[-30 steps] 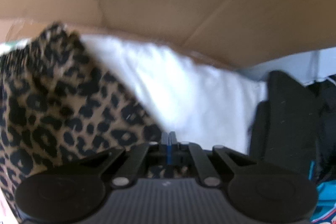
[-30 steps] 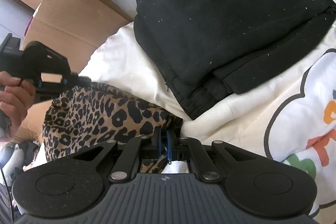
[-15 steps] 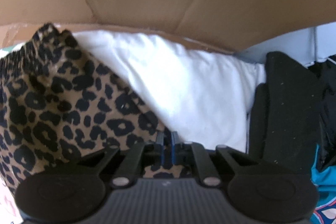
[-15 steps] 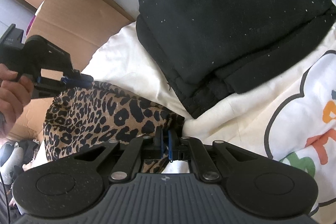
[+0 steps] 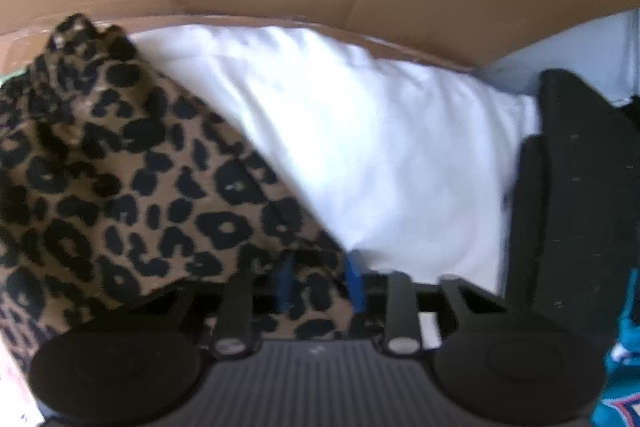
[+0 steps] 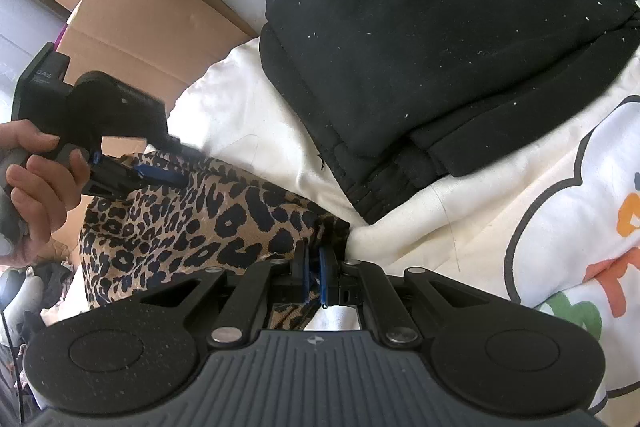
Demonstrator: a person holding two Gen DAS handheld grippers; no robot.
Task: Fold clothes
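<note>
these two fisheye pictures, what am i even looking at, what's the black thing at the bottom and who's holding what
No robot: a person holds handheld tongs in each hand, each with a camera looking along its fingers, so the black shape at the bottom is the tool itself. The left tongs have their jaws opening, with a leopard-print garment still between them. The right tongs are shut on the same garment's other corner. The right view also shows the person's hand gripping the left tool. Nearby lie a folded black garment, a cream printed cloth underneath, and a cardboard box.
</note>
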